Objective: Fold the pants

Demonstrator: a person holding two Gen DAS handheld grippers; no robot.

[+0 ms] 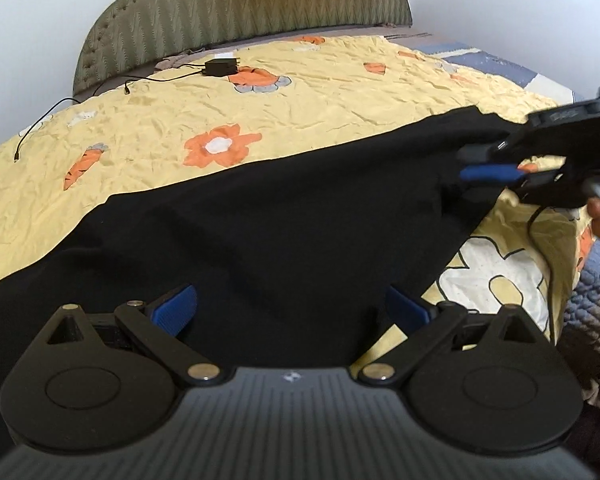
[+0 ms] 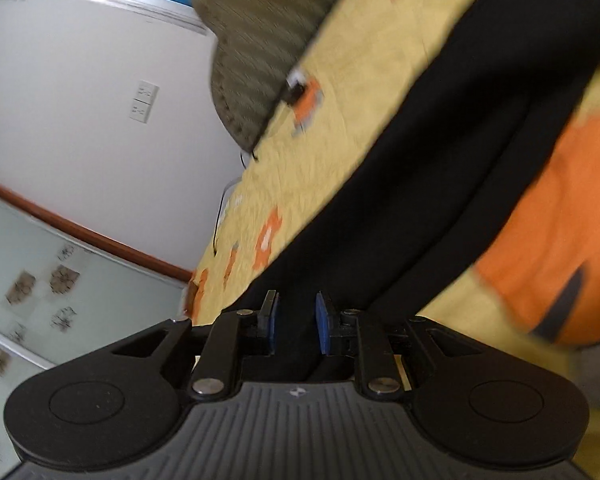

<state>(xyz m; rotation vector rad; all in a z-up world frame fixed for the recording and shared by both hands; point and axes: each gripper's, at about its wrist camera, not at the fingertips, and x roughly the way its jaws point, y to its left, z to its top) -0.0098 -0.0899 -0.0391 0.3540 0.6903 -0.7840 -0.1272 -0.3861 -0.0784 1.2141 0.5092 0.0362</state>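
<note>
Black pants point(image 1: 260, 216) spread on yellow bedspread point(image 1: 300, 92).
Left gripper point(image 1: 290, 308) wide open, lower centre; right gripper point(image 2: 296, 322) slightly parted, pants between pads, grip unclear.

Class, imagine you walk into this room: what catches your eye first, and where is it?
The black pants stretch across the yellow bedspread with its orange flowers and carrots. The left gripper hangs open over them at the near edge, and the right gripper reaches in at the pants' far right end.

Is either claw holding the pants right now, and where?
Neither grips. The left claw stands wide open over the pants; the right claw is slightly open at their end, pads not pressing the cloth.
</note>
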